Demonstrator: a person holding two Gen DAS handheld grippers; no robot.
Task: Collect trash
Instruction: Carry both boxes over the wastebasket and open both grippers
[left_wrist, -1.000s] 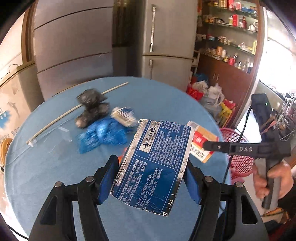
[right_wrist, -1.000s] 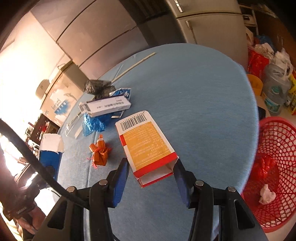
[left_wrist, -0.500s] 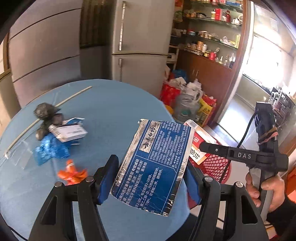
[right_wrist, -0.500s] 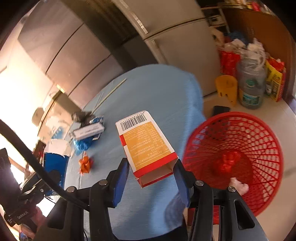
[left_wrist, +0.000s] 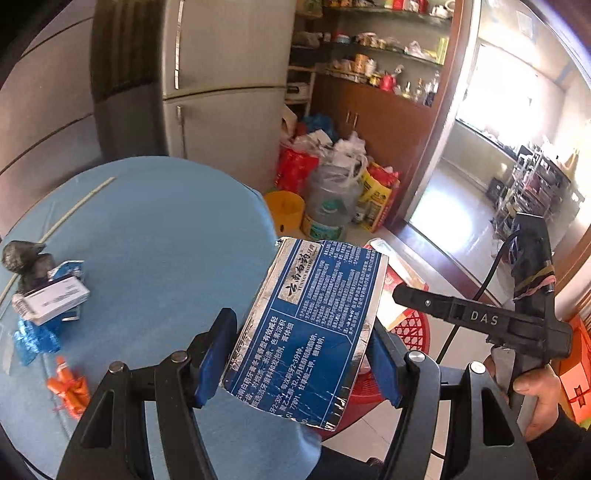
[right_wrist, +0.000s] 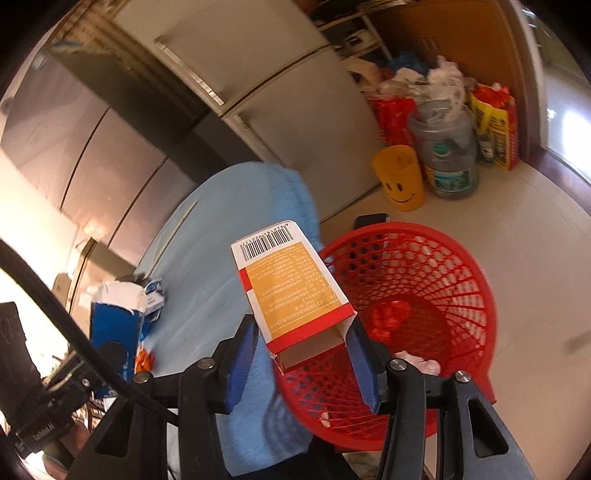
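My left claw (left_wrist: 299, 363) pinches a flattened blue and silver box (left_wrist: 306, 332) between its blue pads, the box tilting up over the near right edge of the round blue table (left_wrist: 159, 236). My right claw (right_wrist: 303, 363) pinches an open orange and white carton (right_wrist: 295, 291) by its near end, barcode end pointing away, above the near rim of the red mesh basket (right_wrist: 443, 266) on the floor. Inside the basket lie a red crumple (right_wrist: 388, 317) and a pale scrap (right_wrist: 417, 360). Farther left on the table rest a white box (left_wrist: 51, 301), a blue wrapper (left_wrist: 33, 341), an orange wrapper (left_wrist: 68, 387) and a dark lump (left_wrist: 24, 258). Beyond the basket stand a yellow smiley cup (right_wrist: 400, 177) and a fridge (left_wrist: 221, 92).
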